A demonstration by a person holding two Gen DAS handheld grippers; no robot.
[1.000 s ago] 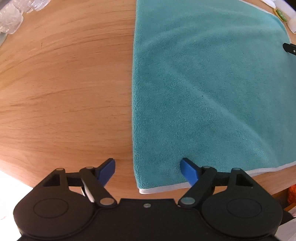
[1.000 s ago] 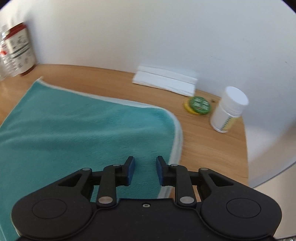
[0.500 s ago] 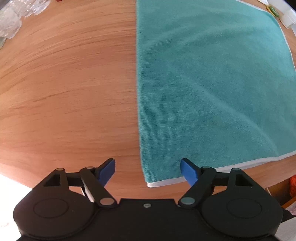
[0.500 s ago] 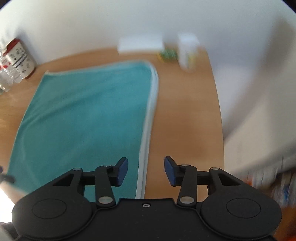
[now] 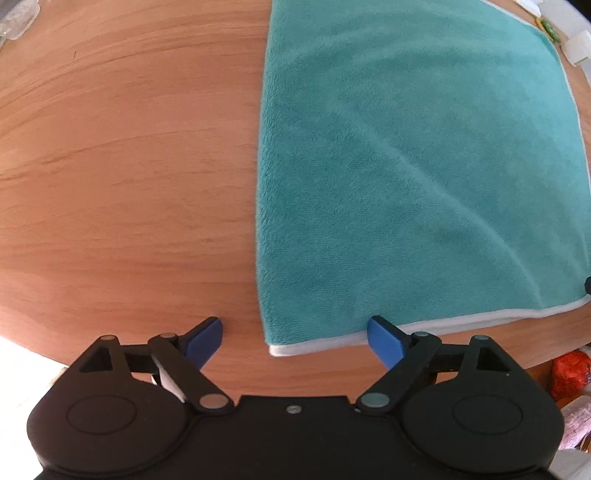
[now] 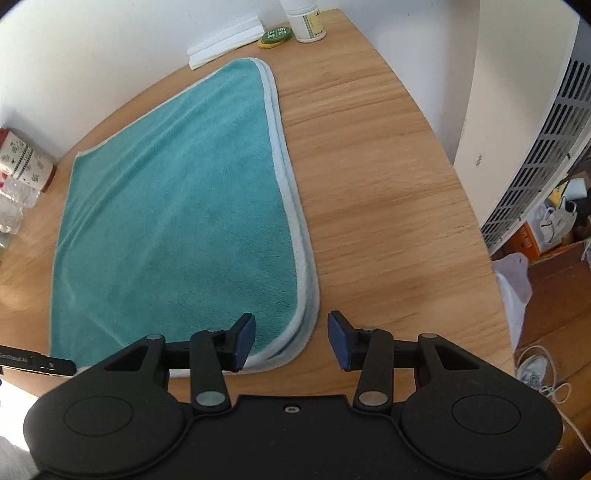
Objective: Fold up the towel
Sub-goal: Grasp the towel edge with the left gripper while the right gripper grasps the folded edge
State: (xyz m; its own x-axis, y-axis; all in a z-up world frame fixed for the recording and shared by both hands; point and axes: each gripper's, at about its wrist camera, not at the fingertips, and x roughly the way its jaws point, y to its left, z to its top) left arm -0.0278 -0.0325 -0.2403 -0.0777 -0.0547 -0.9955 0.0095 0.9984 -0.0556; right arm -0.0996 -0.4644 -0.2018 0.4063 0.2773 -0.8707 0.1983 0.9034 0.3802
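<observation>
While both grippers hang spread and empty, the teal towel (image 6: 177,206) lies flat on the wooden table (image 6: 369,184), folded double, its long axis running from the near edge toward the wall. The left gripper (image 5: 294,334) straddles its near left corner; the right gripper (image 6: 291,339) straddles its near right corner.

**Open wood on both flanks, clutter at the far rim**

Bare table (image 5: 122,155) lies open from 9 to 12 o'clock of the towel (image 5: 413,177). At 3 o'clock, wood (image 6: 376,177) runs clear. A bottle (image 6: 306,22), green lid (image 6: 275,36) and white stack (image 6: 225,40) crowd 12 o'clock.
</observation>
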